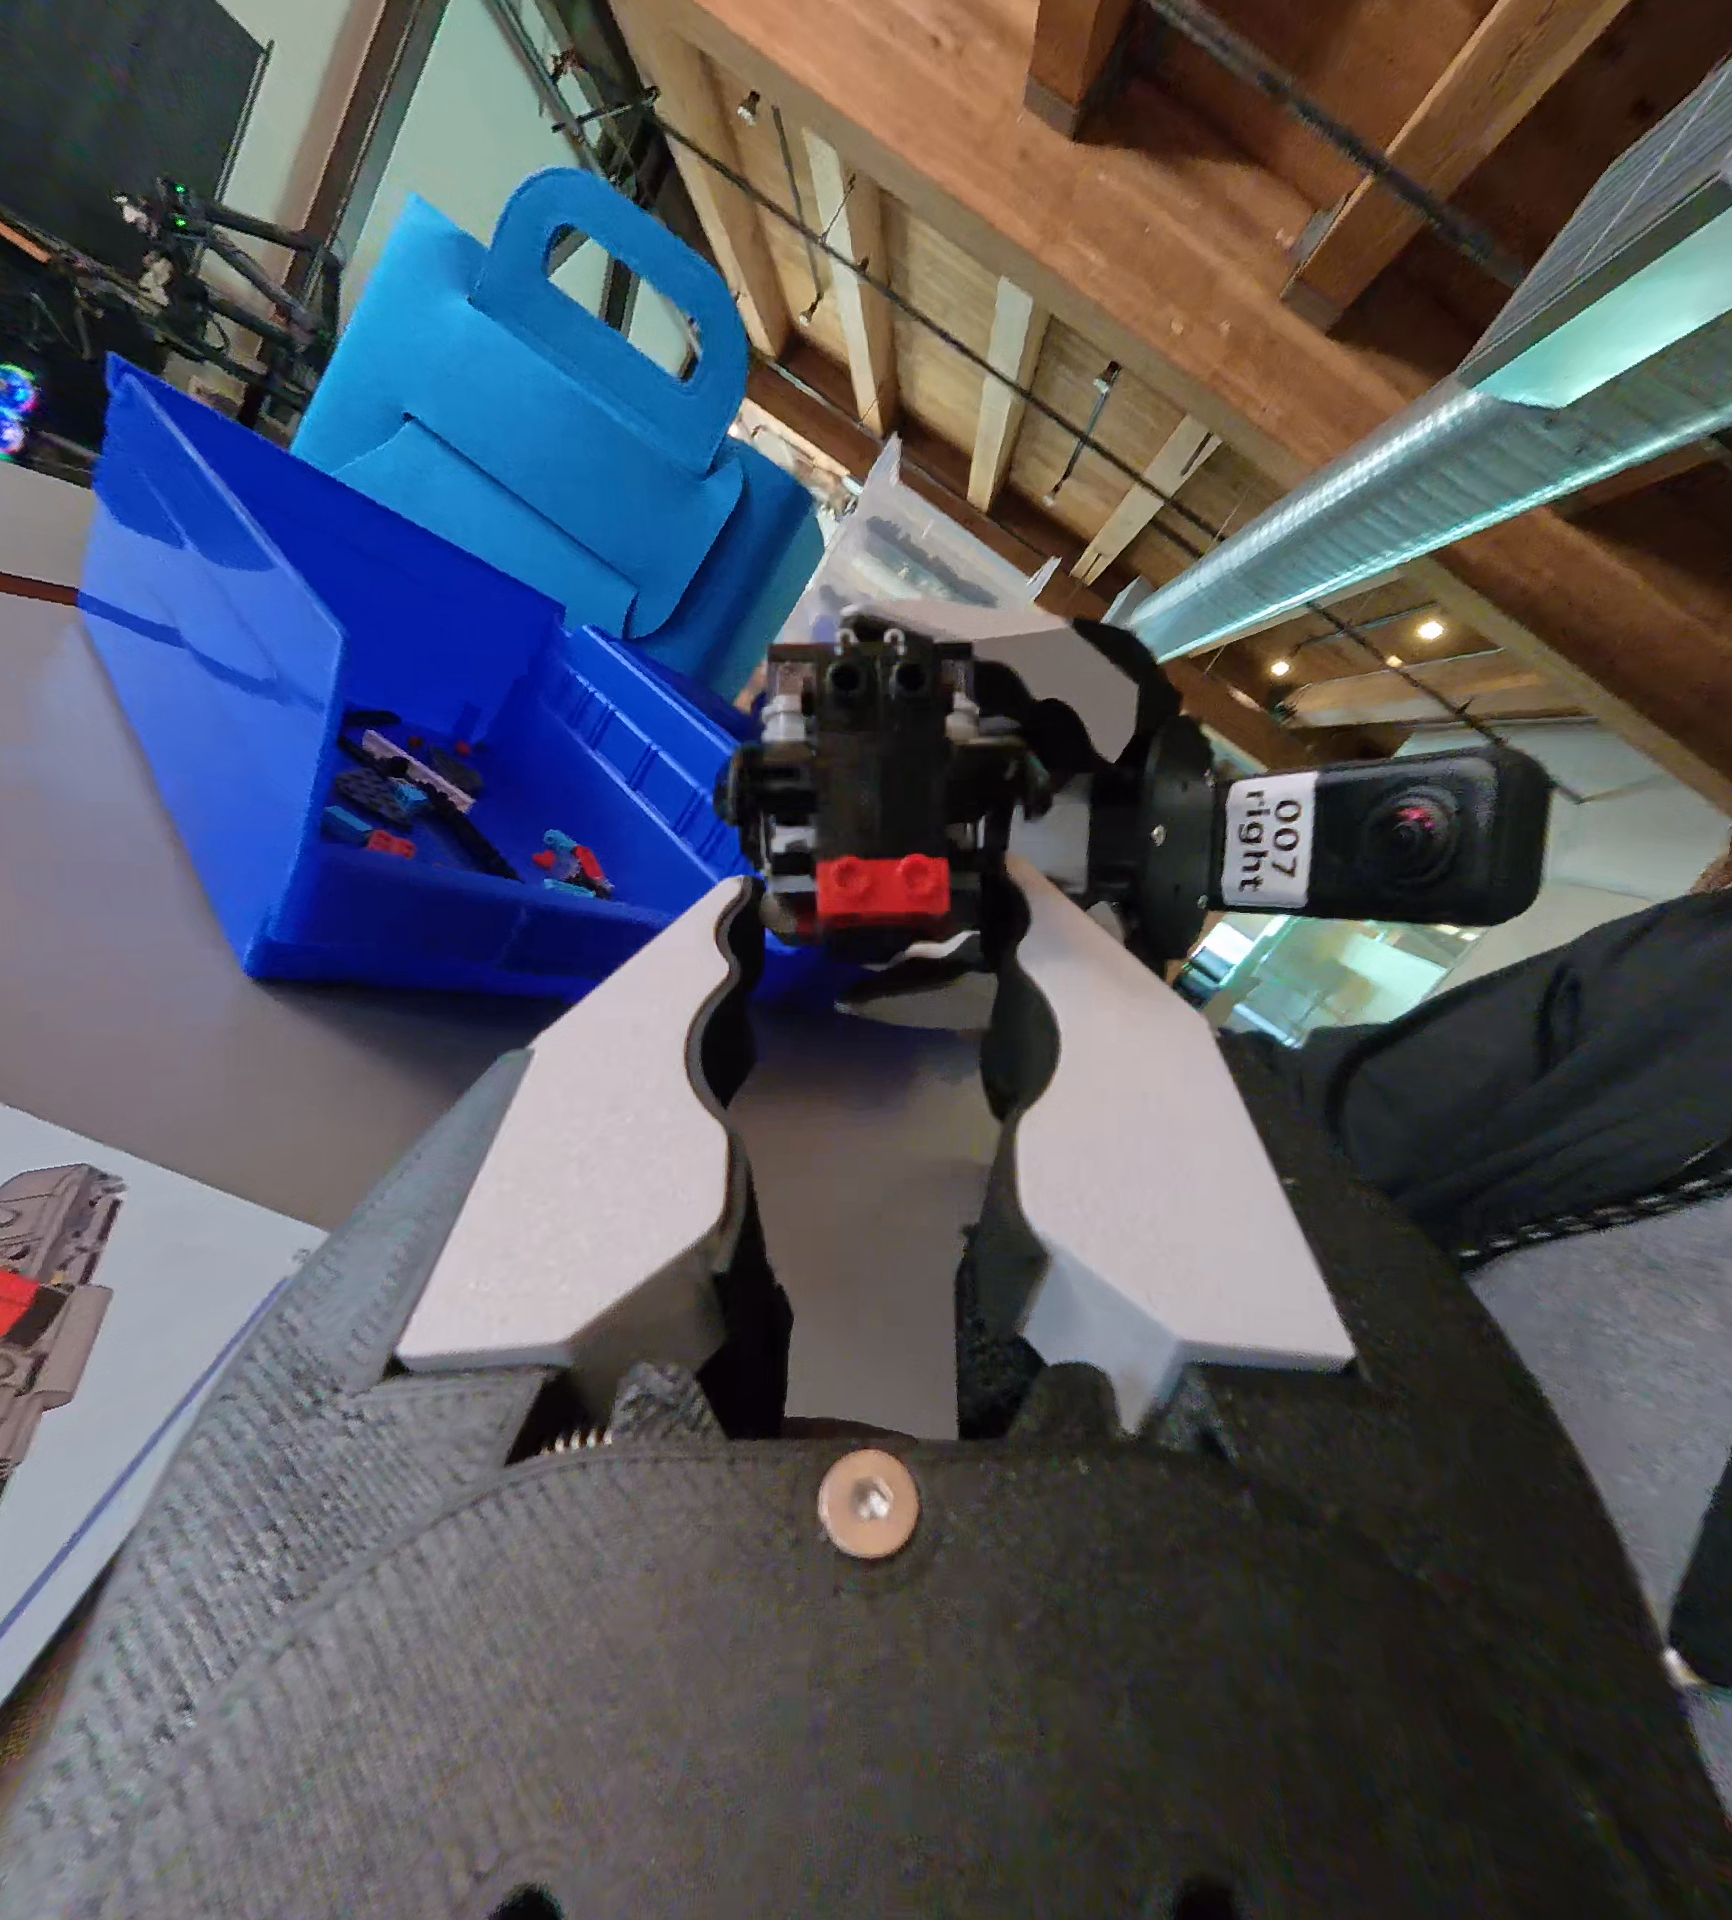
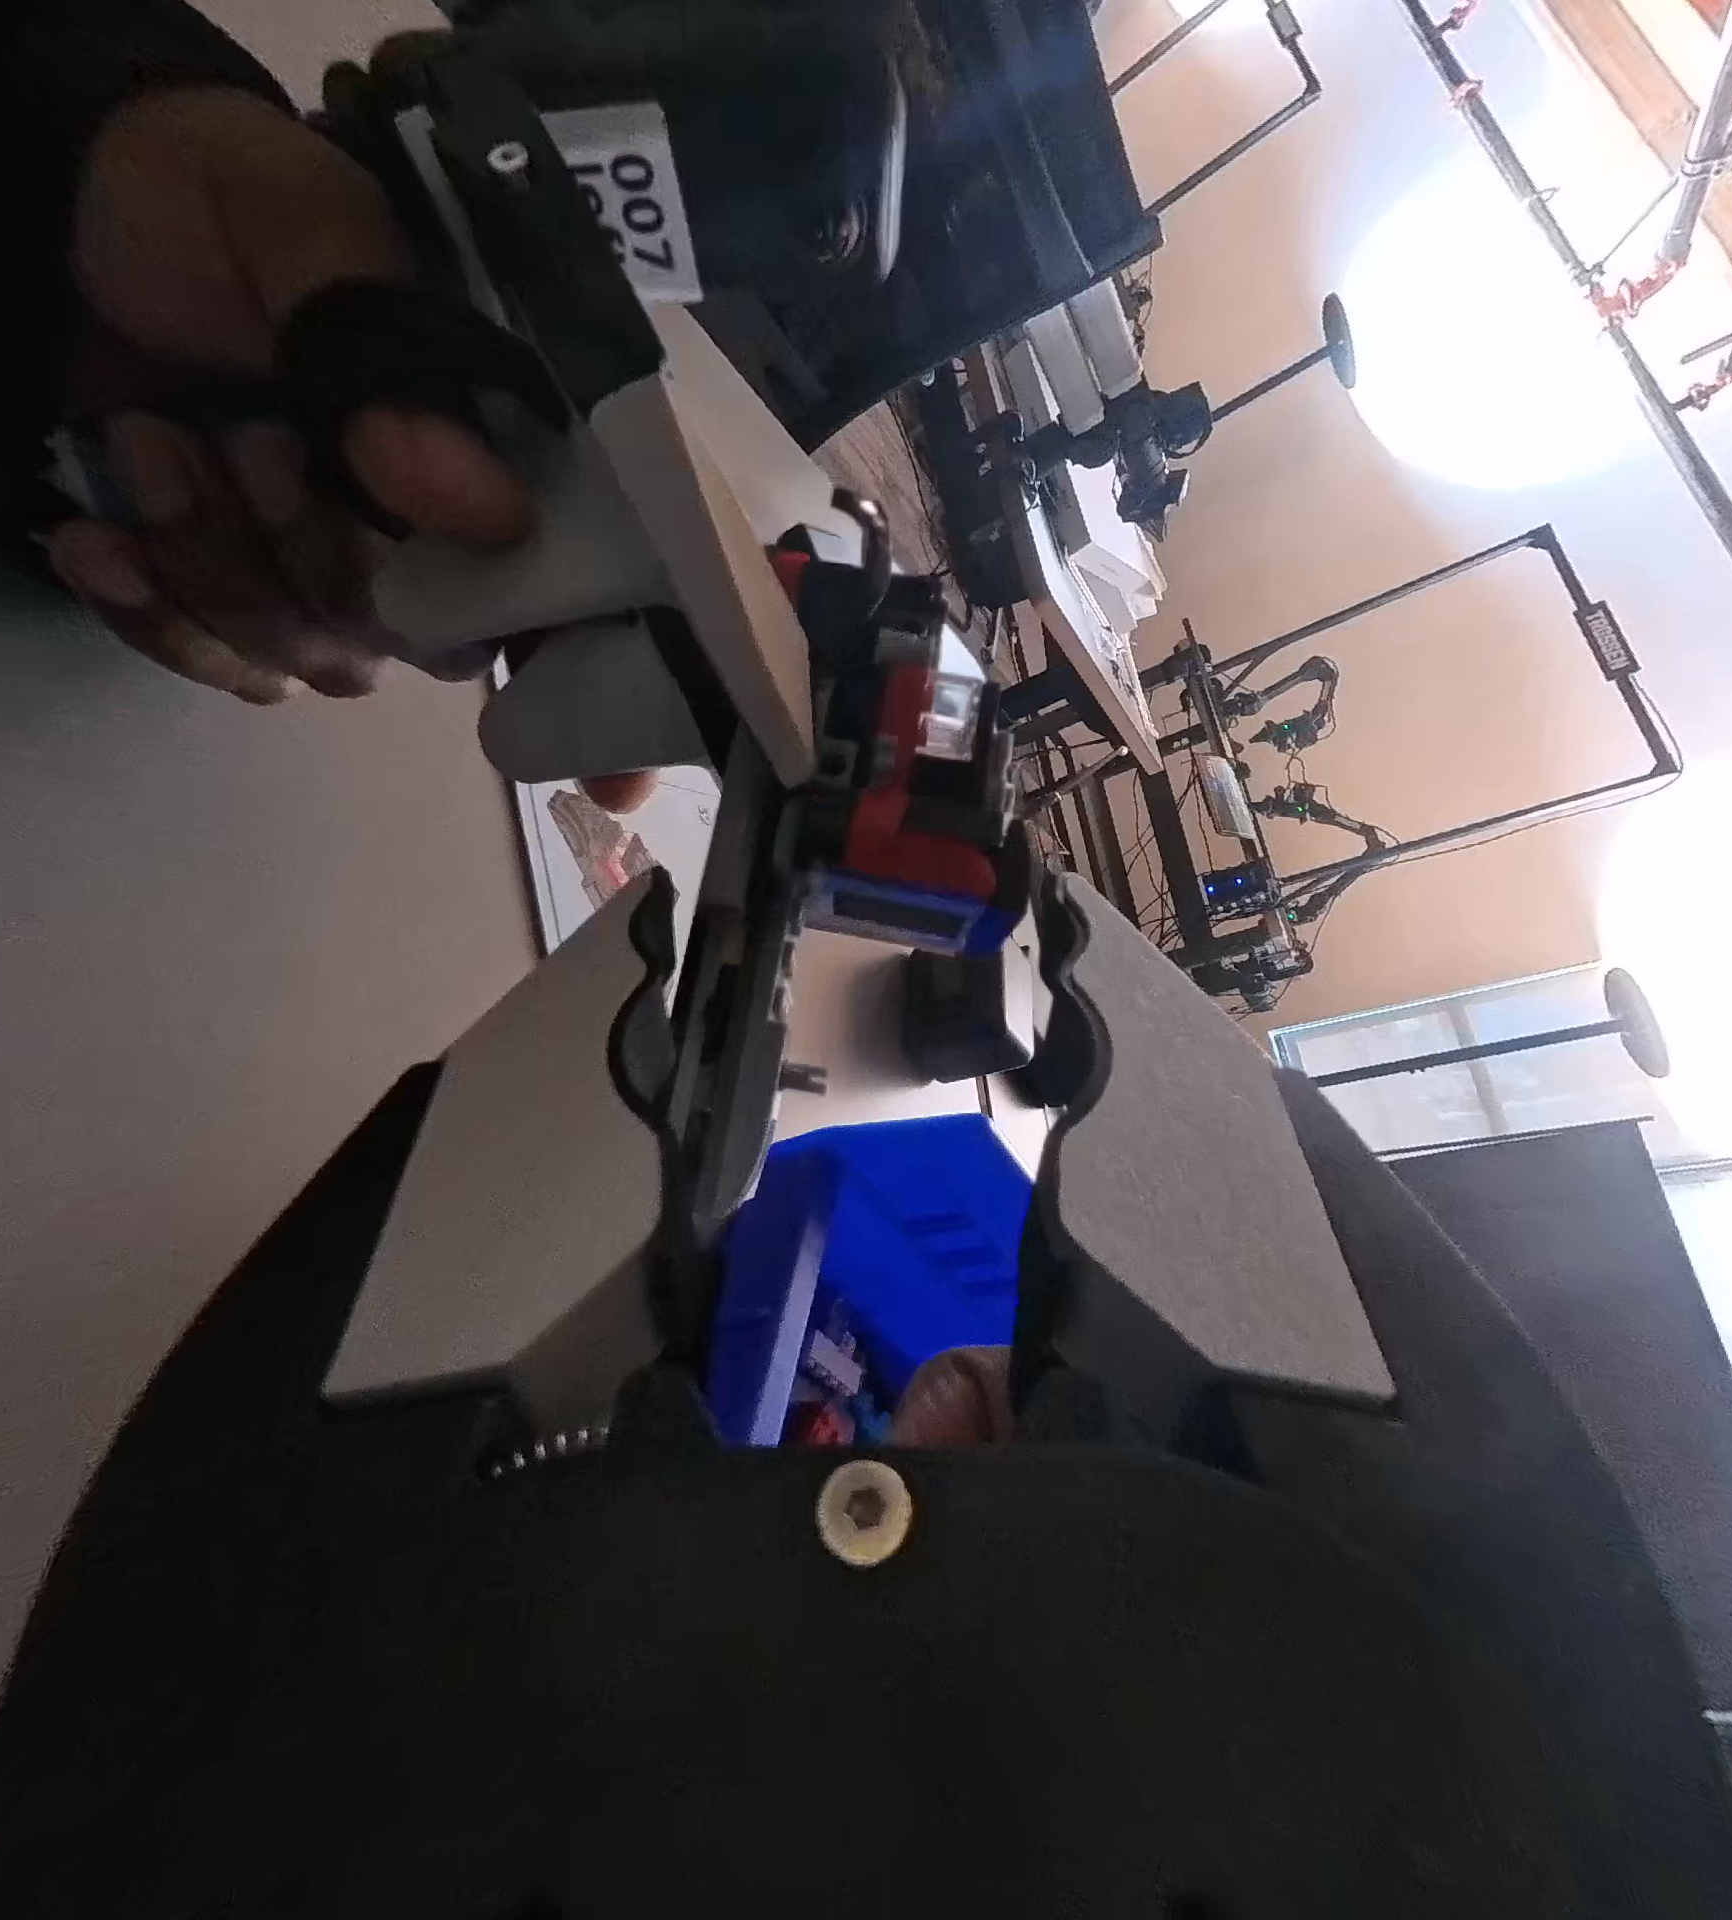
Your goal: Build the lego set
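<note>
A partly built lego model (image 1: 877, 769), black with a red brick on its near face, hangs in the air above the table. My left gripper (image 1: 877, 899) is shut on its near end. My right gripper (image 2: 857, 904) grips the same model (image 2: 903, 821) from the other side, where it shows red, blue and black parts and a long dark plate (image 2: 727, 1039) along my left finger. In the left wrist view the right gripper's camera (image 1: 1413, 831) sits behind the model. In the right wrist view a finger (image 2: 737, 582) of the left gripper lies over the model.
A blue bin (image 1: 249, 675) with several loose lego pieces (image 1: 446, 810) stands on the grey table, also below my right gripper (image 2: 893, 1226). A light blue carry box (image 1: 550, 416) stands behind it. An instruction booklet (image 1: 10, 1351) lies at the left. A person's hand (image 2: 249, 416) holds the left gripper. My left and right fingertips are right by each other.
</note>
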A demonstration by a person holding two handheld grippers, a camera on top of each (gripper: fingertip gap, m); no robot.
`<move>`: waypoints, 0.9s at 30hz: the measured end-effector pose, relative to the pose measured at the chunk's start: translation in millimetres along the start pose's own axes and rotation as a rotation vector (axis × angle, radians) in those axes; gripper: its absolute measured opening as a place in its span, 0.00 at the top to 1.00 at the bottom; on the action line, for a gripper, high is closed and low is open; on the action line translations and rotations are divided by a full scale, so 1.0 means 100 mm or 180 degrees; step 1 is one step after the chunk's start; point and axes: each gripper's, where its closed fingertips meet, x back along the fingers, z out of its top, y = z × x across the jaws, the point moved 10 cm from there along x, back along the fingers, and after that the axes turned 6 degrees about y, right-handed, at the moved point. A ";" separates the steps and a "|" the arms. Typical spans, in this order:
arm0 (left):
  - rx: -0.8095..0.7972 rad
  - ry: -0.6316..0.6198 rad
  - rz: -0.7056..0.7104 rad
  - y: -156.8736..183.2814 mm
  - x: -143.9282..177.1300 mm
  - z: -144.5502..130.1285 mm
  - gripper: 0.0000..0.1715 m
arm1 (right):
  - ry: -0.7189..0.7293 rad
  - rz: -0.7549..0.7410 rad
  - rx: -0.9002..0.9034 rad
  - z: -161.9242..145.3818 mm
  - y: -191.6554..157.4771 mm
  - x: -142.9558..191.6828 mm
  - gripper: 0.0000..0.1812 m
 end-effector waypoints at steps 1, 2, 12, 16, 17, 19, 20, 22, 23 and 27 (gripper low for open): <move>0.0064 0.0047 -0.0041 -0.01 0.00 0.00 0.75 | 0.0003 -0.0021 -0.0022 0.00 0.00 0.01 0.60; 0.0137 0.0090 -0.0084 -0.01 -0.01 0.00 0.75 | 0.0014 -0.0043 -0.0050 0.00 0.00 0.02 0.59; 0.0965 0.0500 -0.0826 -0.13 -0.02 0.04 0.75 | 0.0519 -0.0324 -0.0515 -0.11 0.04 0.26 0.51; 0.1081 0.0471 -0.1093 -0.14 -0.09 0.08 0.75 | 0.0615 -0.0358 -0.0806 -0.20 0.08 0.30 0.52; 0.1057 0.0457 -0.1142 -0.13 -0.11 0.10 0.75 | 0.0626 -0.0341 -0.0881 -0.22 0.08 0.32 0.51; 0.0966 0.0436 -0.1213 -0.14 -0.13 0.15 0.75 | 0.0642 -0.0311 -0.1102 -0.24 0.10 0.35 0.52; 0.0881 0.0434 -0.1237 -0.14 -0.14 0.18 0.75 | 0.0637 -0.0273 -0.1266 -0.25 0.11 0.37 0.53; 0.0684 0.0411 -0.1220 -0.16 -0.14 0.25 0.75 | 0.0632 -0.0193 -0.1720 -0.28 0.15 0.43 0.53; 0.0561 0.0384 -0.1186 -0.16 -0.14 0.28 0.75 | 0.0650 -0.0140 -0.1996 -0.28 0.18 0.46 0.55; 0.0096 0.0226 -0.1097 -0.19 -0.11 0.33 0.75 | 0.0678 0.0173 -0.3289 -0.33 0.23 0.55 0.57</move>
